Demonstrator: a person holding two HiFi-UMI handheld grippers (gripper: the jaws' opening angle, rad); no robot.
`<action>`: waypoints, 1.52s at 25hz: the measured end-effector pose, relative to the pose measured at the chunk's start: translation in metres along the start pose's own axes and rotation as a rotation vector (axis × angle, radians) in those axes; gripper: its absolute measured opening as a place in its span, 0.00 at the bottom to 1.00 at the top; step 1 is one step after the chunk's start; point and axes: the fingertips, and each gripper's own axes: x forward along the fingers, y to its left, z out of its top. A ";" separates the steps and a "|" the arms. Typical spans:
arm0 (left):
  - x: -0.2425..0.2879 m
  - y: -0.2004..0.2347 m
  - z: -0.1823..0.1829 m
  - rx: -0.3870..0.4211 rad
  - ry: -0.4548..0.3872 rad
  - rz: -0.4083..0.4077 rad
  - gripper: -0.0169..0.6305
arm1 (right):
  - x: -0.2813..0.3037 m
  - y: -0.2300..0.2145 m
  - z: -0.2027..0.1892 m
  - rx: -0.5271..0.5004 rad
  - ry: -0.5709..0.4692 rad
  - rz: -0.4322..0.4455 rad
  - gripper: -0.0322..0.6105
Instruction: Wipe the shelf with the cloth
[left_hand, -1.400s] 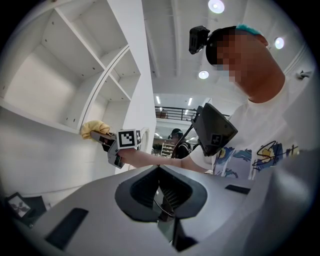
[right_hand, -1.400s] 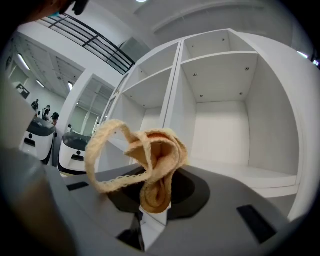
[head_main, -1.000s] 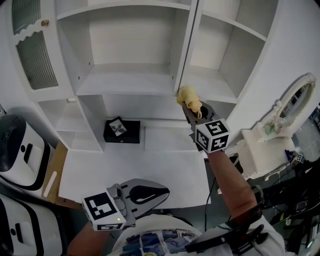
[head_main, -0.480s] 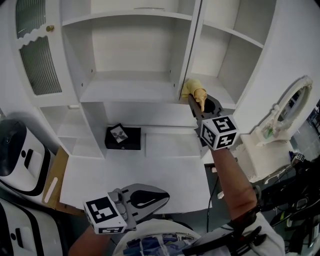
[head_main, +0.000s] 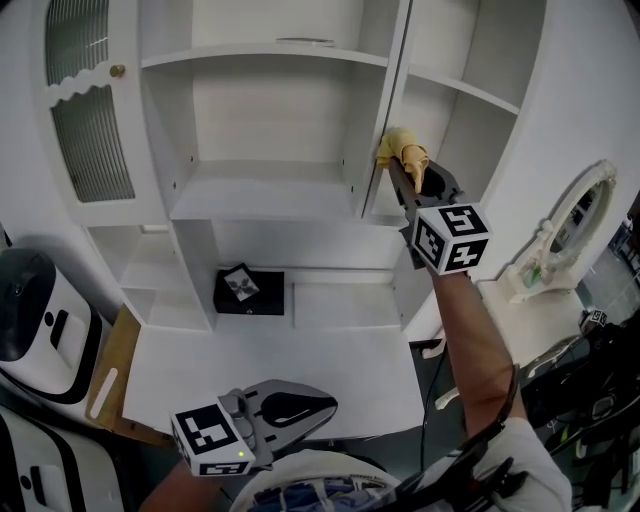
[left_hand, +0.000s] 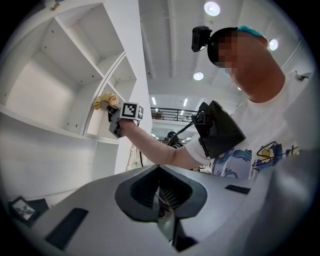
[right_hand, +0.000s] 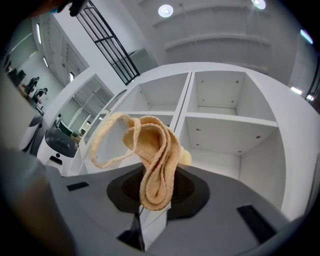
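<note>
A folded yellow cloth (head_main: 403, 148) (right_hand: 152, 155) (left_hand: 103, 101) is pinched in my right gripper (head_main: 410, 168), which is shut on it and raised in front of the white cabinet's vertical divider (head_main: 385, 110). The cloth hangs at the mouth of the right-hand compartment, above its shelf (head_main: 398, 200). The wide middle shelf (head_main: 262, 190) lies to the left of it. My left gripper (head_main: 300, 405) stays low near my body, shut with nothing held, far from the cabinet. In the right gripper view the cloth folds over the jaws with white compartments (right_hand: 220, 130) behind.
A small black box (head_main: 248, 291) sits on the white counter (head_main: 270, 350) under the shelves. A glazed cabinet door (head_main: 85, 100) stands at the left. A white appliance (head_main: 40, 320) is at the far left, and a white round-topped stand (head_main: 565, 235) at the right.
My right gripper has risen and gone forward with the cloth, from the lower shelf edge up to the divider. The left gripper has barely moved.
</note>
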 end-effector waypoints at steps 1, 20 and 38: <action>-0.002 -0.001 0.000 0.001 0.001 -0.001 0.05 | 0.002 -0.002 0.008 -0.015 -0.006 -0.008 0.19; -0.033 -0.014 -0.010 -0.024 -0.002 -0.023 0.05 | 0.017 -0.038 0.089 -0.153 0.011 -0.058 0.19; 0.044 0.014 0.001 -0.013 0.022 0.014 0.05 | 0.074 -0.088 -0.109 0.035 0.502 0.182 0.19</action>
